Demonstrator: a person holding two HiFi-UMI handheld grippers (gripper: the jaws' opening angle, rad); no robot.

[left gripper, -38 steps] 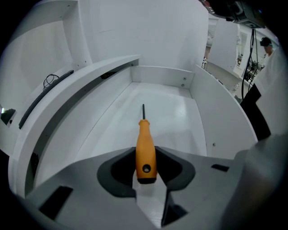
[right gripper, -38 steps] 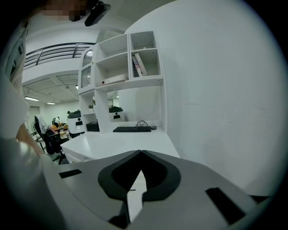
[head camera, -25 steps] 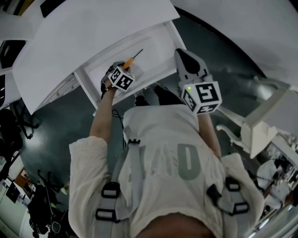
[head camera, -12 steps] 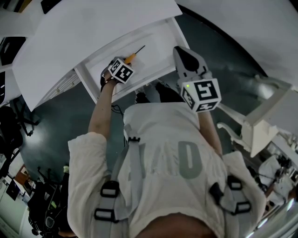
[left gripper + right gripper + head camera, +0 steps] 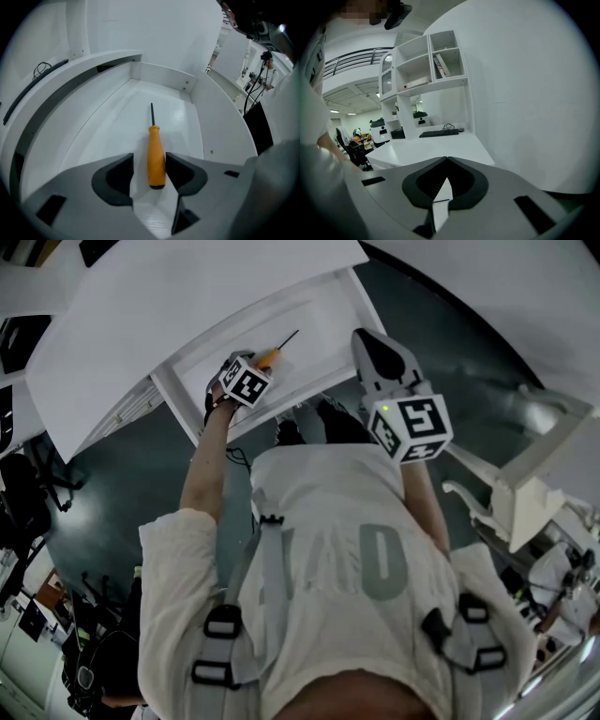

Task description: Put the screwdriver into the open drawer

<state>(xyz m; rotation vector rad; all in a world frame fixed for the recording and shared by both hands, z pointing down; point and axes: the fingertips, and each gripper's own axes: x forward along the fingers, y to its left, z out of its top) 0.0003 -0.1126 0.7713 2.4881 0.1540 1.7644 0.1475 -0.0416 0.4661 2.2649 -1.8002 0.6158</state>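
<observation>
The task looks all but finished. The orange-handled screwdriver with a thin dark metal shaft (image 5: 156, 157) lies flat on the floor of the open white drawer (image 5: 108, 136), near the middle, its shaft pointing to 12 o'clock in the left gripper view towards the drawer's back wall. The left gripper (image 5: 149, 159) hangs steeply over it with the handle's butt end between its jaws. Those jaws are opening: the pad at 9 o'clock stands clear of the handle, the pad at 3 o'clock is just beside it, and neither seems to press on it. In the head view the screwdriver (image 5: 272, 355) shows at 1 o'clock of the left gripper (image 5: 246, 371), inside the drawer (image 5: 309, 310) that juts out from under the white desk top (image 5: 169, 296). The right gripper (image 5: 367, 341) is at 3 o'clock of the left, near the drawer's front corner. Its jaws are pressed together on nothing, as the right gripper view shows (image 5: 446, 159). What seems left is only to lift the left gripper clear of the tool.
</observation>
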